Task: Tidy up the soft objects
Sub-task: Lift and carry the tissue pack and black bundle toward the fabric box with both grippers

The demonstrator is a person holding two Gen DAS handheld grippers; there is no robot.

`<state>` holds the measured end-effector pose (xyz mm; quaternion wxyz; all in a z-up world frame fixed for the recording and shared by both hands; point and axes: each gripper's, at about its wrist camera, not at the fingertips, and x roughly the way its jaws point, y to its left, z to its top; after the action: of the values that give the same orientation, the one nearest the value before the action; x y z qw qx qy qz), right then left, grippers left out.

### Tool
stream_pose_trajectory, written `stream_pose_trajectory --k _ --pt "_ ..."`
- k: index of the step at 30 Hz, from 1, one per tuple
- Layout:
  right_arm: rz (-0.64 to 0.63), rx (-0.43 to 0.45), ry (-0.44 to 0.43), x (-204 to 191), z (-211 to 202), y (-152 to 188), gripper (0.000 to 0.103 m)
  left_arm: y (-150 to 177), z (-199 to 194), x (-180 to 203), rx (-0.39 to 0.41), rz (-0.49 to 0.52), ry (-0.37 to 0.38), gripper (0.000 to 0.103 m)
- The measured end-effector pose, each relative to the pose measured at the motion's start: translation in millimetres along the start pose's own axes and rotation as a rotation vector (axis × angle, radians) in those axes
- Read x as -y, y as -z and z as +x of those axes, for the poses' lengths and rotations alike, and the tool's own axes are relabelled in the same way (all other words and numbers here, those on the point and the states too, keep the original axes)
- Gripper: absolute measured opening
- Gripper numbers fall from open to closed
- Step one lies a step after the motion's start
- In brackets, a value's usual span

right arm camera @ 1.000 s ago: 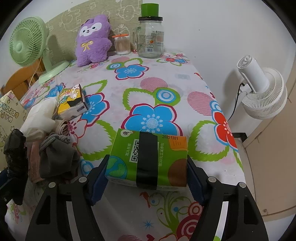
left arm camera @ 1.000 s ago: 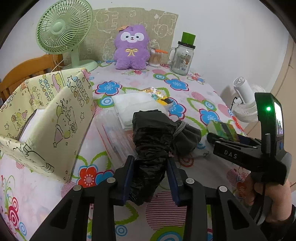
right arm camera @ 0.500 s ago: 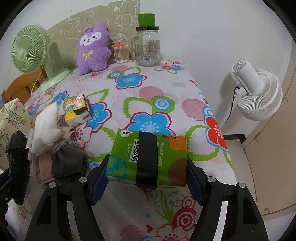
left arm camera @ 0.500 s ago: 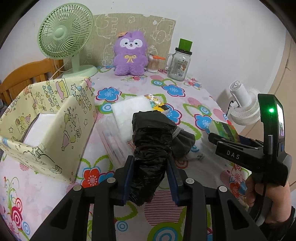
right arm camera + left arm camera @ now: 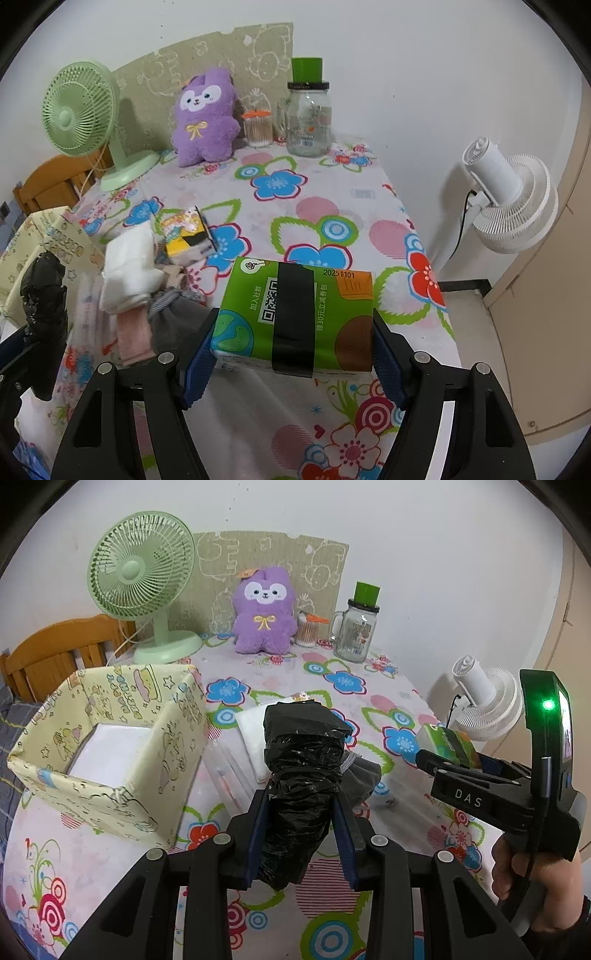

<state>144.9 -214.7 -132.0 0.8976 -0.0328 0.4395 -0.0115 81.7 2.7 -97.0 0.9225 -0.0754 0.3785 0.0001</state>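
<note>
Both grippers are loaded as we lift: our left gripper [image 5: 300, 834] pinches a crinkled black plastic-bag roll [image 5: 303, 771], our right gripper [image 5: 291, 341] clamps a green tissue pack [image 5: 295, 314] above the flowered tablecloth [image 5: 325, 206], and the slick film may slip free beside the yellow cartoon-print box [image 5: 110, 760].

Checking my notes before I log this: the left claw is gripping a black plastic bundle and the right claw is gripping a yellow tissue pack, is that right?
Not quite. The right claw grips a green tissue pack, not a yellow one; the right wrist view shows it. The left claw does grip the black plastic bundle.
</note>
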Motion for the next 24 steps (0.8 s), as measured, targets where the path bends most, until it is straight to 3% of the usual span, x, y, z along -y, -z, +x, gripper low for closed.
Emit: stream_pose_trajectory --k 24 --pt "-0.035 0.105 0.001 -30.7 -67.0 -7.1 0.076 -9.3 -42.3 -13.8 0.086 -0.002 0.0 0.035"
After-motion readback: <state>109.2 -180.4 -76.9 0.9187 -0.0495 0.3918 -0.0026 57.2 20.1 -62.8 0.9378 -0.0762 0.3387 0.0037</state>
